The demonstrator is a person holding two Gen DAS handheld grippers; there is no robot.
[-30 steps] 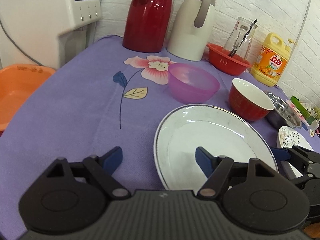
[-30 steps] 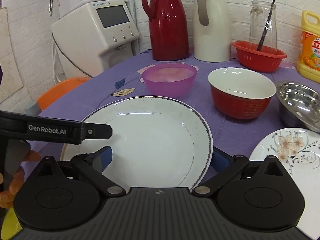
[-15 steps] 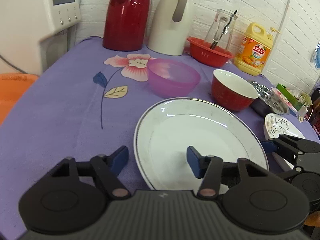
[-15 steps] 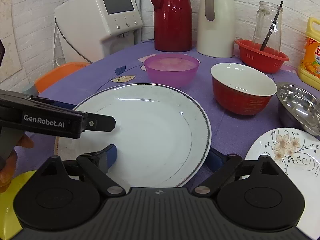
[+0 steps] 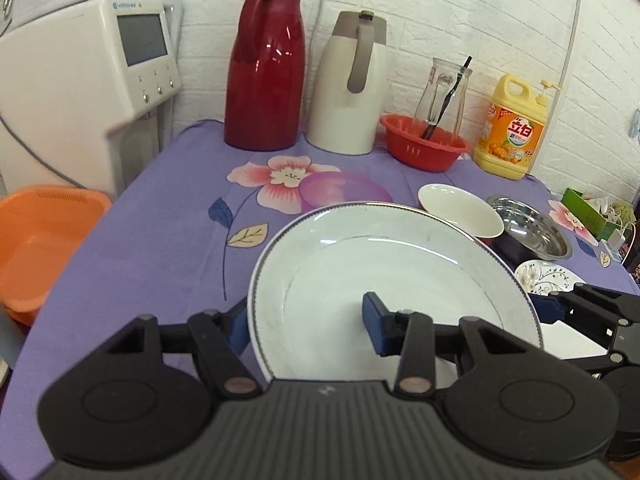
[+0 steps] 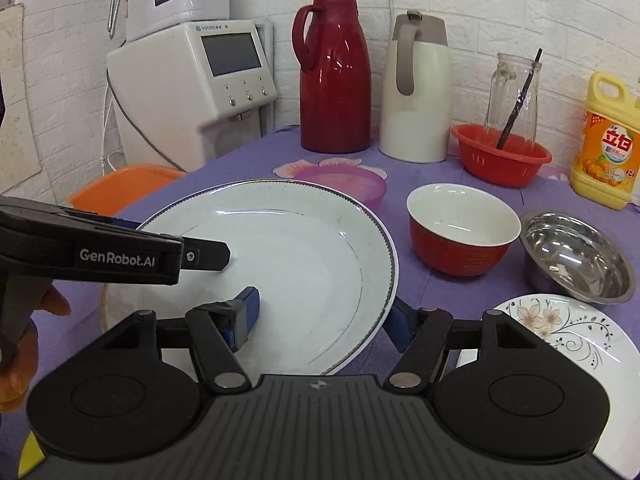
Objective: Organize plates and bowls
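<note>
A large white plate (image 5: 392,264) with a dark rim line is lifted and tilted above the purple tablecloth. My left gripper (image 5: 308,320) straddles its left rim, one finger under and one over, shut on it. My right gripper (image 6: 324,316) is shut on its right rim (image 6: 320,240) the same way. A purple bowl (image 6: 352,184), a red bowl (image 6: 460,228) with white inside, a steel bowl (image 6: 580,256) and a small floral plate (image 6: 568,328) rest on the table.
At the back stand a red thermos (image 6: 336,76), a white thermos (image 6: 420,88), a red basket (image 6: 500,156) holding a glass jar, and a yellow detergent bottle (image 6: 608,148). A white water dispenser (image 6: 192,84) and an orange basin (image 5: 36,240) are at the left.
Both grippers have closed onto the large plate's opposite rims and raised it off the cloth; its far edge now tilts up and hides part of the purple bowl.
</note>
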